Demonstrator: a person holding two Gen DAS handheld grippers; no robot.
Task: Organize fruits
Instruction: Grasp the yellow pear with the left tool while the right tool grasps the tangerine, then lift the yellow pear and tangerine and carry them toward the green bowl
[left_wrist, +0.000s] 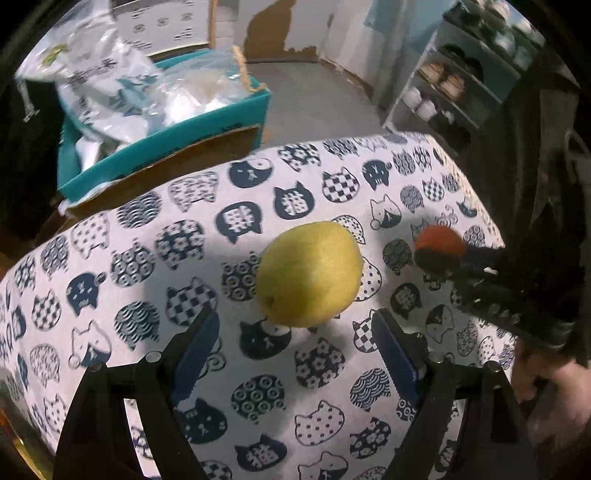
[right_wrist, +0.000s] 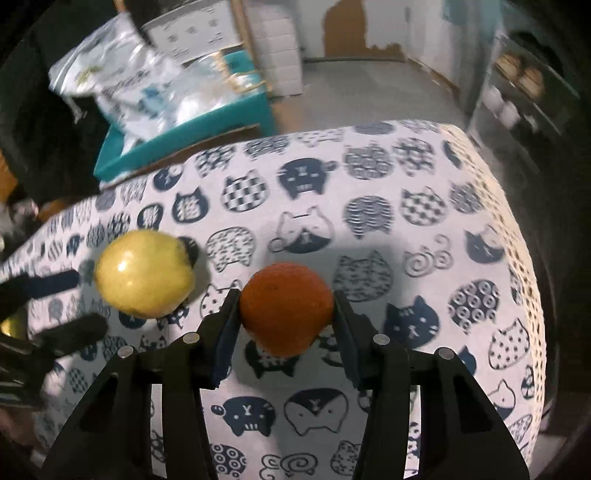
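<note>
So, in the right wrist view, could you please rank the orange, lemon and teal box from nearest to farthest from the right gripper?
1. Orange, between the right gripper's fingers.
2. Lemon, to the left on the cloth.
3. Teal box, beyond the table's far left edge.

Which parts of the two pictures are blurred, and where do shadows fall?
Left wrist view: the yellow fruit is sharp, the orange fruit smeared; shadow darkens the tablecloth behind them. Right wrist view: background and left edge are motion-blurred; shadow lies behind the orange fruit.
</note>
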